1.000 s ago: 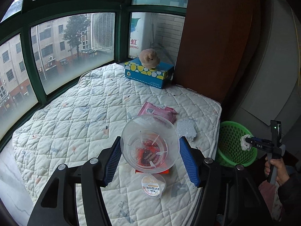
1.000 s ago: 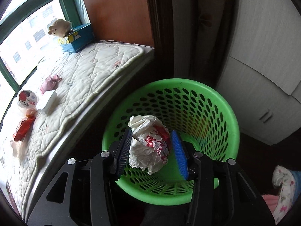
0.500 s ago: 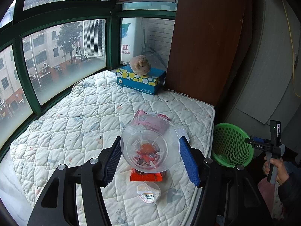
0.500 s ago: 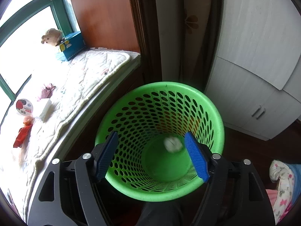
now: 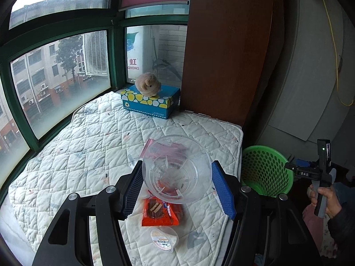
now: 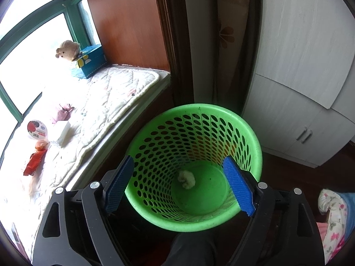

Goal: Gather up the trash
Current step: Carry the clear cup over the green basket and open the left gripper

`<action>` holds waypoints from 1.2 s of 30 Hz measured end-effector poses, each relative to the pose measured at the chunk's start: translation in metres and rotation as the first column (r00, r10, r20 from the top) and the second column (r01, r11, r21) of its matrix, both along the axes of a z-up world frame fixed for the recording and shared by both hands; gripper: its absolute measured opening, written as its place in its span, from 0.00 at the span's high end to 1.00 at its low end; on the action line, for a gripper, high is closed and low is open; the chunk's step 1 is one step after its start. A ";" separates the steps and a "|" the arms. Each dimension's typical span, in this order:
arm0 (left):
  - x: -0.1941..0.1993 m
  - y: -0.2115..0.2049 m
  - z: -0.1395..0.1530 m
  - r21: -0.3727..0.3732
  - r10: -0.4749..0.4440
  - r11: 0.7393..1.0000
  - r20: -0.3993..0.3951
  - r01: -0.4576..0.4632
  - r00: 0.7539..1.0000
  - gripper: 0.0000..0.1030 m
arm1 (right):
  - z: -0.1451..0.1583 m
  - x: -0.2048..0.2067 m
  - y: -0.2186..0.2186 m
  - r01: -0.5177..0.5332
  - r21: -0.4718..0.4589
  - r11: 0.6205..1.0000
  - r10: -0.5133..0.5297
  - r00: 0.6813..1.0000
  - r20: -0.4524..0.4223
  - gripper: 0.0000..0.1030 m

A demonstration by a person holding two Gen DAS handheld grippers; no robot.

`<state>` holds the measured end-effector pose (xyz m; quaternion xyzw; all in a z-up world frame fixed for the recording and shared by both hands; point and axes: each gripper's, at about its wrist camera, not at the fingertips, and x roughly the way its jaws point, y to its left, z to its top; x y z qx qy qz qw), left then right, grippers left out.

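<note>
My left gripper (image 5: 177, 186) is shut on a clear plastic cup (image 5: 176, 169) and holds it above the quilted mattress (image 5: 93, 141). Below it lie an orange snack wrapper (image 5: 160, 212), a small lidded tub (image 5: 163, 239) and a pink packet (image 5: 155, 147). My right gripper (image 6: 179, 184) is open and empty above the green basket (image 6: 255, 146), which holds a crumpled paper ball (image 6: 186, 178). The basket also shows in the left wrist view (image 5: 264, 168), with the right gripper (image 5: 295, 167) beside it.
A blue tissue box (image 5: 150, 103) with a plush toy (image 5: 148, 84) stands at the mattress's far end by the window. A white foam block (image 6: 61, 133) lies on the mattress. A brown panel (image 5: 226, 44) and white cabinets (image 6: 299, 88) flank the basket.
My right gripper opened and the crumpled paper dropped into the basket; the gripper then rose. My left gripper lifted the cup and drew back from the mattress.
</note>
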<state>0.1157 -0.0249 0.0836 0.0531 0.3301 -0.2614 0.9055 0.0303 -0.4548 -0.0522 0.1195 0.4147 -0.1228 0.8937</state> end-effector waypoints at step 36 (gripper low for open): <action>0.012 -0.278 -0.093 -0.024 -0.307 0.950 -0.262 0.312 0.915 0.42 | 0.014 -0.050 -0.041 0.026 -0.024 0.999 -0.024 0.997 0.069 0.12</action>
